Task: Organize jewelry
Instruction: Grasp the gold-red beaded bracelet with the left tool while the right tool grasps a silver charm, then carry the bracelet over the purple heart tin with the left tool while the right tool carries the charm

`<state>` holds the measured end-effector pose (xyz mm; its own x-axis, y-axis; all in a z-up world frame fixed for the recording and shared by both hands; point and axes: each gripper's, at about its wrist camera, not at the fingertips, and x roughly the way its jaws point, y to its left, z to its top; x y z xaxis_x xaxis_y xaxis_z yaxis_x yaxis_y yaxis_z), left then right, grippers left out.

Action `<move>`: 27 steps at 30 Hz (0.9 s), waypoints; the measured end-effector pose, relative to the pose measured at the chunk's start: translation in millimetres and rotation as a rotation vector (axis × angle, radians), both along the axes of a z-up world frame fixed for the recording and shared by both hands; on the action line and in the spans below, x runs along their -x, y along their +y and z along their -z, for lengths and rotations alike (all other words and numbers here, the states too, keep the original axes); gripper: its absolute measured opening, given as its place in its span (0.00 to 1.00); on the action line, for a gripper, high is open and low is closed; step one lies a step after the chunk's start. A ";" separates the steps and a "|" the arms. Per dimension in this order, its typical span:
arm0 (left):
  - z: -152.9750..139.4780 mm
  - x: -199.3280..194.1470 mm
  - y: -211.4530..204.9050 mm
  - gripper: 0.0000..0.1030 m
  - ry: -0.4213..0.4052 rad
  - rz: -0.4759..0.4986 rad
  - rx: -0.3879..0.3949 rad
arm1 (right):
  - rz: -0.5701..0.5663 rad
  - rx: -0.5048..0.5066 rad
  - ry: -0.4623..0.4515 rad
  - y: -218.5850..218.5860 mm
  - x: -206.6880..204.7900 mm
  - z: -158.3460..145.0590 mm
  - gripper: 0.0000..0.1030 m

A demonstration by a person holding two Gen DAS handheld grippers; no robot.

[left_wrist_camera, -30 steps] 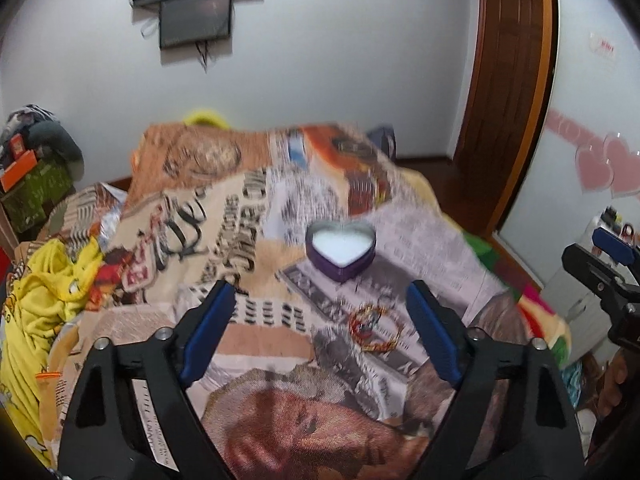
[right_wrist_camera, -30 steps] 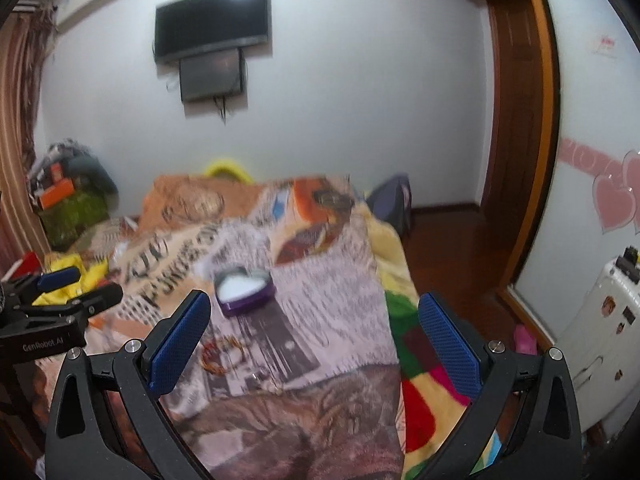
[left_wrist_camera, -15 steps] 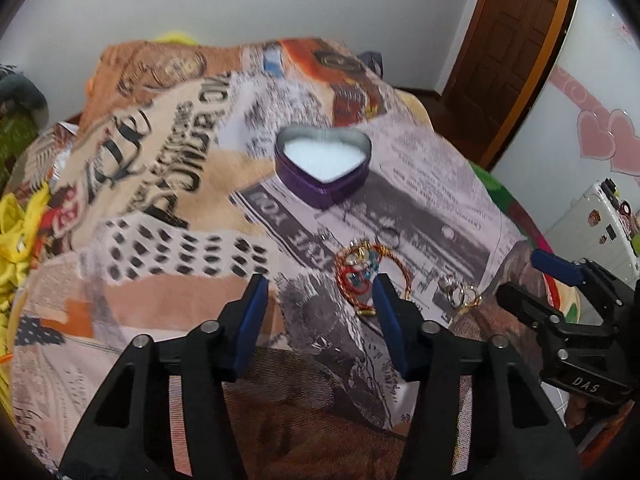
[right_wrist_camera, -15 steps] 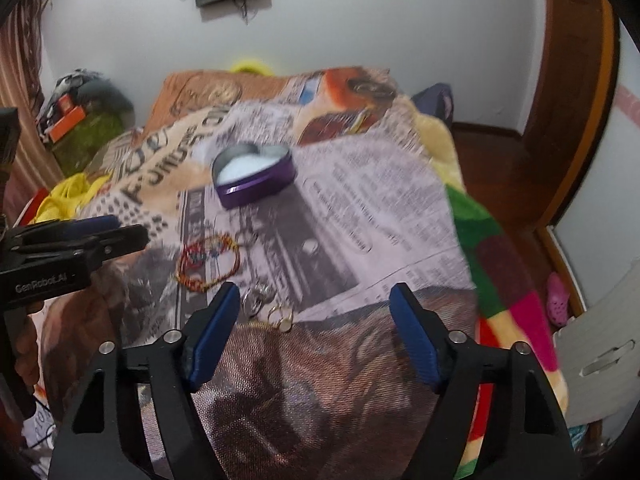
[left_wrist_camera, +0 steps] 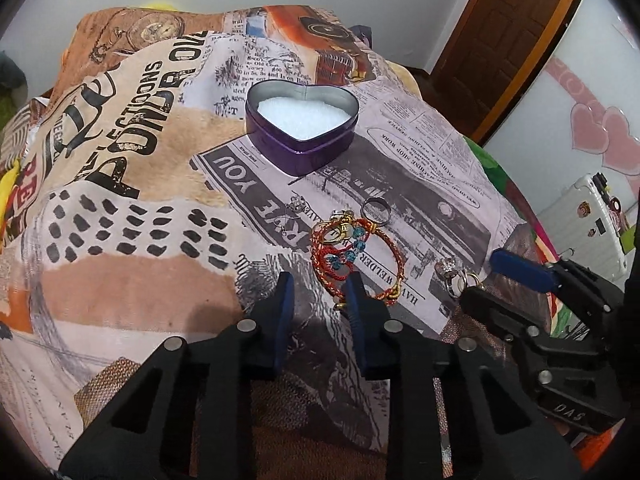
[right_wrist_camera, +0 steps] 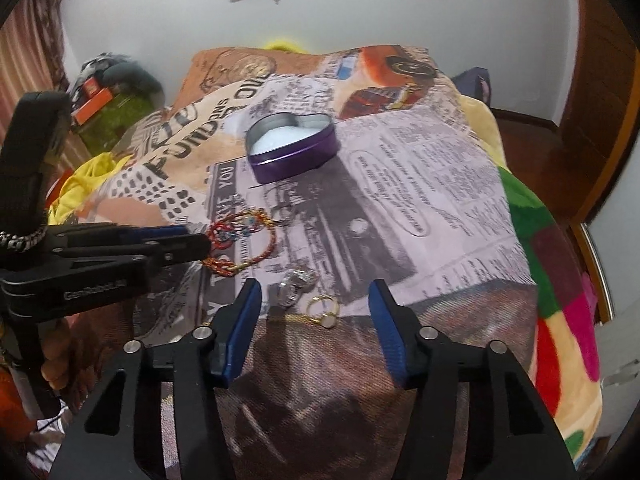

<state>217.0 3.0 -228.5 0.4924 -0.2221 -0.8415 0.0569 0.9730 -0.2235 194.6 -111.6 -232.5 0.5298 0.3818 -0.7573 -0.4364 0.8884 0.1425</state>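
Both wrist views look steeply down, close, sharing the bedspread [left_wrist_camera: 132,208]

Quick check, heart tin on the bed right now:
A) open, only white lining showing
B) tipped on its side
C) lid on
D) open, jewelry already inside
A: the purple heart tin sits upright with no lid, its white lining bare, while the red bracelet and the rings lie on the blanket in front of it.

Glossy purple metal heart tin [left_wrist_camera: 301,136] sits on a soft, matt printed cloth blanket [left_wrist_camera: 120,208].
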 end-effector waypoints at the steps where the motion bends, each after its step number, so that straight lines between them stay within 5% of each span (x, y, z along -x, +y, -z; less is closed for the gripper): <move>1: 0.6 -0.2 0.3 0.23 0.001 0.000 0.005 | -0.007 0.003 0.001 2.3 -1.0 0.9 0.45; 9: 6.9 -2.5 -1.7 0.09 0.004 0.015 0.017 | -0.048 0.012 0.025 18.3 -13.8 10.7 0.31; 14: 9.1 -5.2 0.7 0.02 0.011 0.018 0.042 | -0.056 0.022 0.027 23.9 -16.6 11.5 0.13; 27: -21.7 12.9 15.7 0.01 -0.050 -0.028 0.057 | -0.044 0.007 -0.032 23.7 -9.8 -12.7 0.13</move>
